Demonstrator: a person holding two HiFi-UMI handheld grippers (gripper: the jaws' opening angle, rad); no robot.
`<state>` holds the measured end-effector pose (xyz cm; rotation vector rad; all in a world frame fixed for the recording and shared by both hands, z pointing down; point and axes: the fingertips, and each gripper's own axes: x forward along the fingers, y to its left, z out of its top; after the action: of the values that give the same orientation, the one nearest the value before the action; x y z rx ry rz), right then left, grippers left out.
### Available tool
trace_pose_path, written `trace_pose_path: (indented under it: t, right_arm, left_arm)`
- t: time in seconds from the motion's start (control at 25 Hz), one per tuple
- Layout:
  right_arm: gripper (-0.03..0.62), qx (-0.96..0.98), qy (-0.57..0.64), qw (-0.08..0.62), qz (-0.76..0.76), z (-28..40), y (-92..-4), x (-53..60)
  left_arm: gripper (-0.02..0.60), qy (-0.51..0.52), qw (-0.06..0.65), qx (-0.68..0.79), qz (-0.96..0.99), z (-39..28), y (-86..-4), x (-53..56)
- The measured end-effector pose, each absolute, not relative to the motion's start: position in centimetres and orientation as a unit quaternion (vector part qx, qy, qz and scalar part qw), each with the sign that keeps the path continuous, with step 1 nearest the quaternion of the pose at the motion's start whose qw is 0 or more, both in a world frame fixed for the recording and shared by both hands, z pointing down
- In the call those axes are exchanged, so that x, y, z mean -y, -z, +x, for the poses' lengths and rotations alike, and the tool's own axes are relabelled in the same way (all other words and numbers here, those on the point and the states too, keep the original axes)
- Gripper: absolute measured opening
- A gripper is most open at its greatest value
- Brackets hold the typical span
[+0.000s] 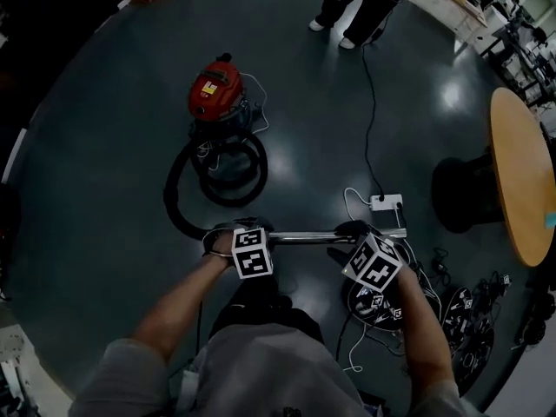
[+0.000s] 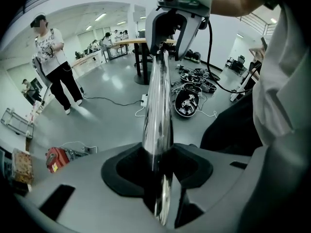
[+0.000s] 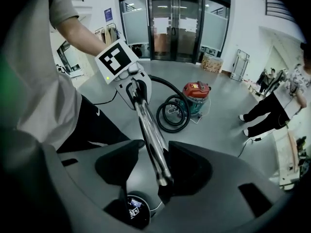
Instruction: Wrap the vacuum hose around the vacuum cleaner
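The red vacuum cleaner (image 1: pixel 215 89) stands on the dark floor ahead of me. Its black hose (image 1: pixel 233 170) lies coiled in front of it and loops left toward my hands. A chrome wand tube (image 1: pixel 317 235) is held level between both grippers. My left gripper (image 1: pixel 236 233) is shut on the tube's hose end, and the right gripper (image 1: pixel 363 233) is shut on its other end. In the left gripper view the tube (image 2: pixel 158 106) rises from the jaws (image 2: pixel 158 178) to the right gripper (image 2: pixel 177 13). In the right gripper view the tube (image 3: pixel 148 125) leaves the jaws (image 3: pixel 163 178) toward the vacuum cleaner (image 3: pixel 197 93) and hose (image 3: pixel 172 113).
A person (image 1: pixel 356 7) stands beyond the vacuum. A black cable runs from there to a white power strip (image 1: pixel 387 202). A round wooden table (image 1: pixel 521 172) is at the right. A heap of cables and marker-tagged gear (image 1: pixel 469 320) lies on the floor by my right side.
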<state>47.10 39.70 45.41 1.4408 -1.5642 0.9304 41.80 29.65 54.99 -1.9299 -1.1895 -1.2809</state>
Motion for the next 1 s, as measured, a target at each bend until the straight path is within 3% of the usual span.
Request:
trace_pose_path:
  t: [0.44,1.0]
  right_arm:
    - [0.197,0.654,-0.351,0.484,0.463,54.0,-53.4,-32.6]
    - [0.176,0.741,-0.316,0.508,0.305,60.5,-69.6,-34.3]
  left_arm:
    - [0.164,0.52,0.198,0.39,-0.734,46.0,-60.7,-23.8]
    - [0.166,0.558,0.166,0.316,-0.749,50.6,-74.4,-26.6]
